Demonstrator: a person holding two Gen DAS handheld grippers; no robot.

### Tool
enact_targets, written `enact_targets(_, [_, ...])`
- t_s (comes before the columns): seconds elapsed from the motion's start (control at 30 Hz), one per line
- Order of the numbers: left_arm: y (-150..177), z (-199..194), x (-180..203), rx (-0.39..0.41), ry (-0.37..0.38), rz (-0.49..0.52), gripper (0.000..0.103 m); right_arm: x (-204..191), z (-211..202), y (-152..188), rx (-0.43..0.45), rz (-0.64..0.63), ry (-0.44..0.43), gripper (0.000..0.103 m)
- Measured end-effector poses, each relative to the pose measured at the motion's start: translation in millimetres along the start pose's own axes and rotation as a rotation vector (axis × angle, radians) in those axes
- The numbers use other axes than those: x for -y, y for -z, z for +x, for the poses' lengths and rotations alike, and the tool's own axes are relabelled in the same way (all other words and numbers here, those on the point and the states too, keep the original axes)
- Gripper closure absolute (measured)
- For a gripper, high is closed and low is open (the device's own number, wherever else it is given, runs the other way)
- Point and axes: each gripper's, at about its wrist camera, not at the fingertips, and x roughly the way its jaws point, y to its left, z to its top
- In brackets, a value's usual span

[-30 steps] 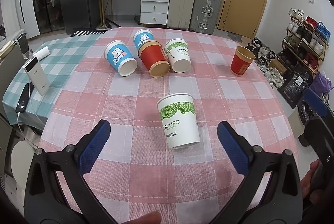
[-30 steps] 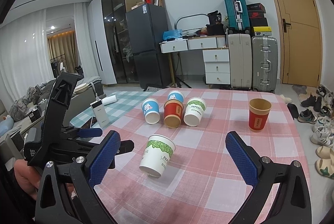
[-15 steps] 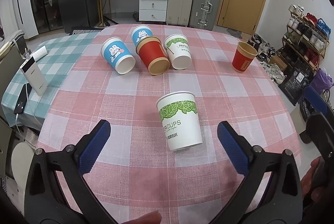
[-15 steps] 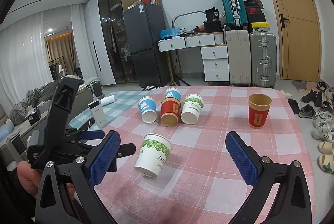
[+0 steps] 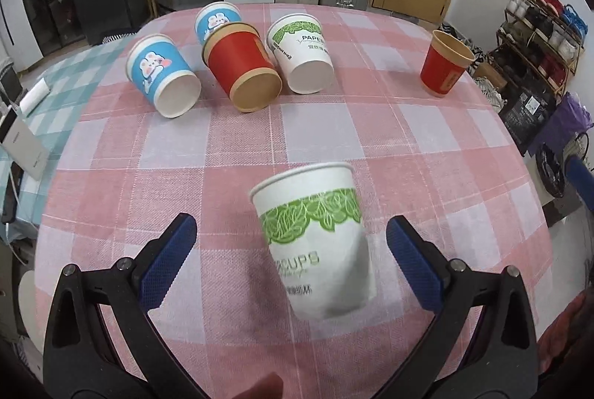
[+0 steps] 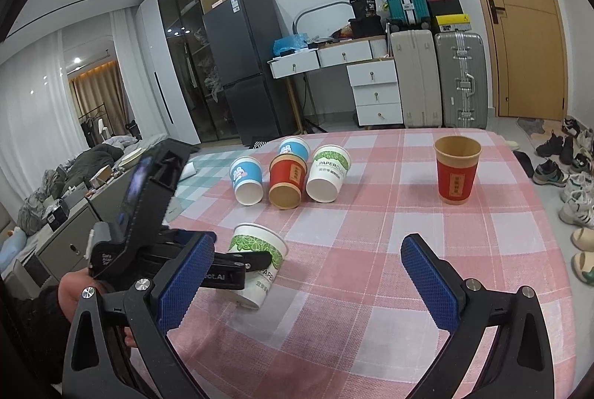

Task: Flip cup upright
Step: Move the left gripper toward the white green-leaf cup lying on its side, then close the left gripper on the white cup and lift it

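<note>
White paper cup [image 5: 319, 246] with green leaf band, printed "CUPS", lies between my left gripper [image 5: 293, 254] pads, jaws apart; my right gripper [image 6: 308, 282] gapes too.

A pink checked tablecloth [image 5: 334, 124] covers the table. Beyond it stand a white drawer unit [image 6: 375, 90], two upright suitcases [image 6: 438, 79], a dark refrigerator [image 6: 245, 75] and possibly a shoe rack [image 5: 538, 23].

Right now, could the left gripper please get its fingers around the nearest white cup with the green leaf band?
Probably yes: the left gripper is open, the white cup lies between its fingers, nothing blocks it.
</note>
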Motion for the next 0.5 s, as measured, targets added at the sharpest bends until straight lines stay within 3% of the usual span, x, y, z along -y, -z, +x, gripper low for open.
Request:
enact_targets(0.1, [-5, 25, -3, -0.08, 0.053, -0.01, 0.003, 3, 2, 0, -0.003, 0.002, 0.0, 0.0])
enact_targets(0.23, [-5, 50, -8, -0.161, 0.086, -0.056, 0.043, 3, 0, -1, -0.008, 0.002, 0.002, 0.0])
enact_targets(0.3, [-6, 55, -9, -0.181, 0.145, -0.063, 0.044, 1, -5, -2, 0.0, 0.0, 0.009, 0.0])
enact_targets(0.5, [-17, 33, -17, -0.181, 0.217, -0.095, 0.045, -11, -27, -4, 0.03, -0.01, 0.008, 0.0])
